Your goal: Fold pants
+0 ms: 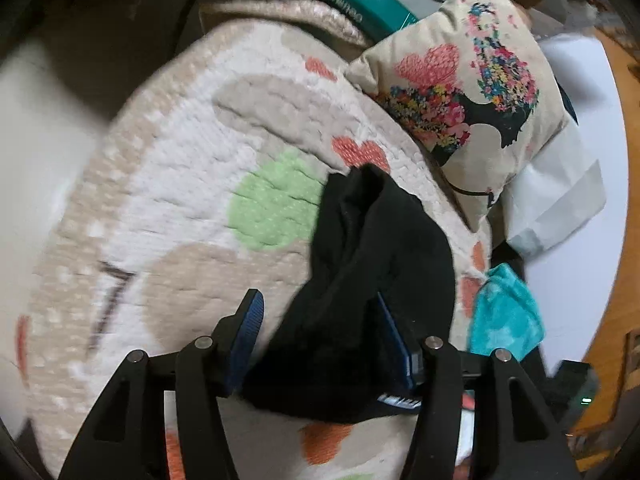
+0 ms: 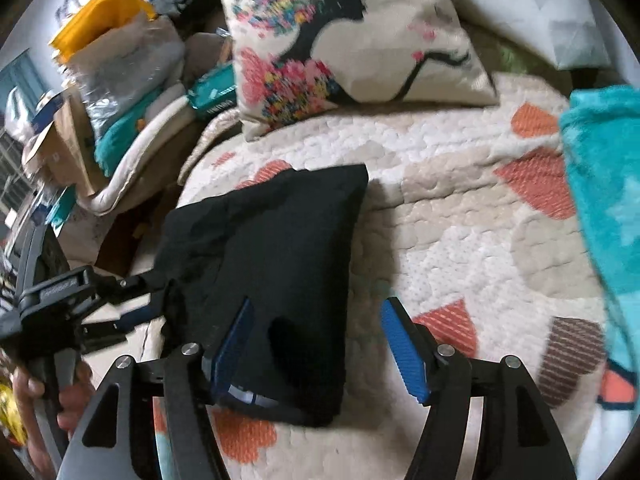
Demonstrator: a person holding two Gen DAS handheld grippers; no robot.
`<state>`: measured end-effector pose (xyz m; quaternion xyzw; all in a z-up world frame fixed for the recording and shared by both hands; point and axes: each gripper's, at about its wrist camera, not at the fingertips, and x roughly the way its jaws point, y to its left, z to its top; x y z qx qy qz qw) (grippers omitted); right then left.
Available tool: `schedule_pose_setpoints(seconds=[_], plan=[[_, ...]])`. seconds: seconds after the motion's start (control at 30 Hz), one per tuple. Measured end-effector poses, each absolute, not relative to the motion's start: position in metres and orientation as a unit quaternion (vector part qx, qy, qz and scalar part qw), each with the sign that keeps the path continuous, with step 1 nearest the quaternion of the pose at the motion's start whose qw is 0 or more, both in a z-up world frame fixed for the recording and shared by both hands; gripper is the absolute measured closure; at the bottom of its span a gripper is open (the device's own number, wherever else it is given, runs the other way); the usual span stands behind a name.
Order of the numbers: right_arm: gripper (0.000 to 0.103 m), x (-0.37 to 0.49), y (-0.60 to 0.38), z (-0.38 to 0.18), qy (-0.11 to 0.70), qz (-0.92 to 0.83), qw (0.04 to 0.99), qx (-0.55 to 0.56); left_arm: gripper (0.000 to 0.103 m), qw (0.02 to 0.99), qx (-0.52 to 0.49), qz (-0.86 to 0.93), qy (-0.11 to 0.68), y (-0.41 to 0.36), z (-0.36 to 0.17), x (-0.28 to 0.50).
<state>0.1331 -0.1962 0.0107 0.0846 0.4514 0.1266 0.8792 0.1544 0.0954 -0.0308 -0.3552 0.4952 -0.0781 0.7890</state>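
Note:
The black pants [image 2: 280, 264] lie folded in a compact stack on a quilted bedspread [image 2: 460, 240]. My right gripper [image 2: 316, 316] is open just above the stack's near edge, its left blue pad over the cloth and its right pad over bare quilt. In the left wrist view the pants [image 1: 368, 280] look bunched and lie between the spread fingers of my left gripper [image 1: 320, 308], which is open; the cloth drapes against its right pad. The left gripper also shows in the right wrist view [image 2: 132, 296] at the stack's left edge.
A floral cushion [image 2: 348, 40] lies at the head of the bed beside a white pillow [image 2: 532, 12]. A teal fleece cloth [image 2: 608, 200] lies on the right. Bags, boxes and folded textiles [image 2: 120, 80] are piled off the bed's left side.

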Motion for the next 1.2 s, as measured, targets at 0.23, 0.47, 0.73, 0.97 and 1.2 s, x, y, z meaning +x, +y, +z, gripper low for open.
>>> schedule_pose_setpoints(seconds=[0.23,0.47,0.73,0.97,1.2], plan=[[0.03,0.066,-0.204,0.024,0.425,0.124,0.895,0.058,0.046,0.855,-0.211,-0.021,0.474,0.078,-0.006,0.094],[0.03,0.015,-0.201,0.007,0.422,0.116,0.897,0.066,0.042,0.897,-0.128,0.022,0.423,0.042,0.009,0.02],[0.03,0.004,-0.186,0.009,0.397,0.109,0.911,0.037,0.038,0.906,-0.084,0.032,0.413,0.027,0.007,0.007],[0.028,0.008,-0.181,0.004,0.394,0.106,0.913,0.021,0.038,0.906,-0.084,0.014,0.414,0.018,0.009,0.006],[0.028,0.014,-0.186,-0.005,0.405,0.104,0.908,0.035,0.038,0.906,-0.083,0.005,0.414,0.012,0.01,0.006]])
